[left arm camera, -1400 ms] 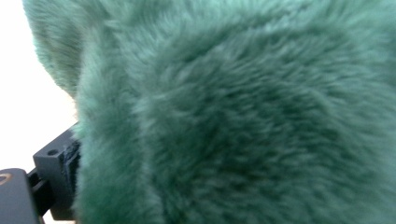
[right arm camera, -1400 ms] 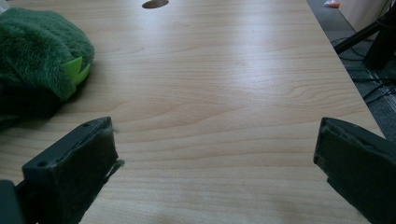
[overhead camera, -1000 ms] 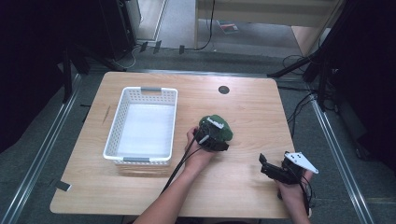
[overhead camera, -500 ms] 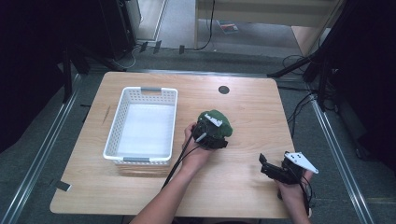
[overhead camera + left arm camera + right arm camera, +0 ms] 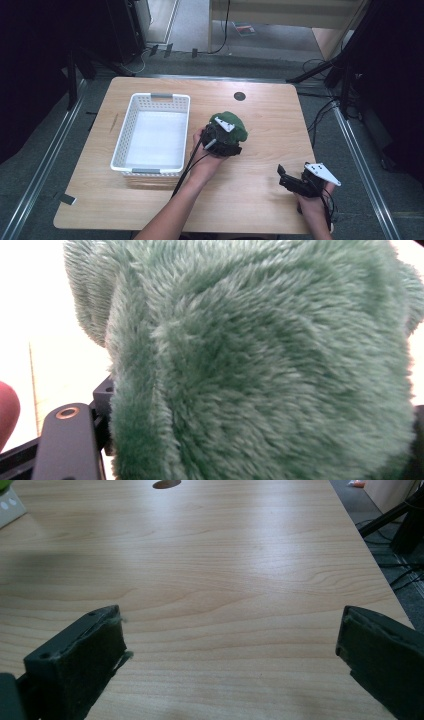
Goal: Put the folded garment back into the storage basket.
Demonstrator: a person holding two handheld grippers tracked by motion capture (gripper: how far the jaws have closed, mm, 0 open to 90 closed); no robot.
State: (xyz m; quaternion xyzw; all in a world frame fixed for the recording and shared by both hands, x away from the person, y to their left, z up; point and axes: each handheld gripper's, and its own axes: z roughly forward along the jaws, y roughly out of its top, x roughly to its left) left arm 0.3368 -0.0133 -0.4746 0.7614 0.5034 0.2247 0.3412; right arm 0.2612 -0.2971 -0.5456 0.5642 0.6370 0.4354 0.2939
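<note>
Two bare forearms at the frame's bottom, black left gripper [image 5: 223, 140] with a small grey three-cornered plate, black cable trailing, black right gripper [image 5: 291, 181] with larger grey plate, dark padded jaws, brass-ringed screw hole

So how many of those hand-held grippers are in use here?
2. The left gripper is mid-table beside the basket, shut on a green plush; the right gripper sits open near the table's front right corner.

We see green plush toy [image 5: 260, 365]: thick fuzzy pile, soft cloth, matt. Table [image 5: 260, 200]: light wood w/ visible grain, smooth, slight sheen near far edge. White basket [image 5: 127, 131]: plastic, perforated walls, semi-gloss. Right gripper [image 5: 230, 665]: matt black plastic body, pads [image 5: 100, 655] rough-ish w/ frayed fuzz at edge. Grey plate on top looks flat & matt.
</note>
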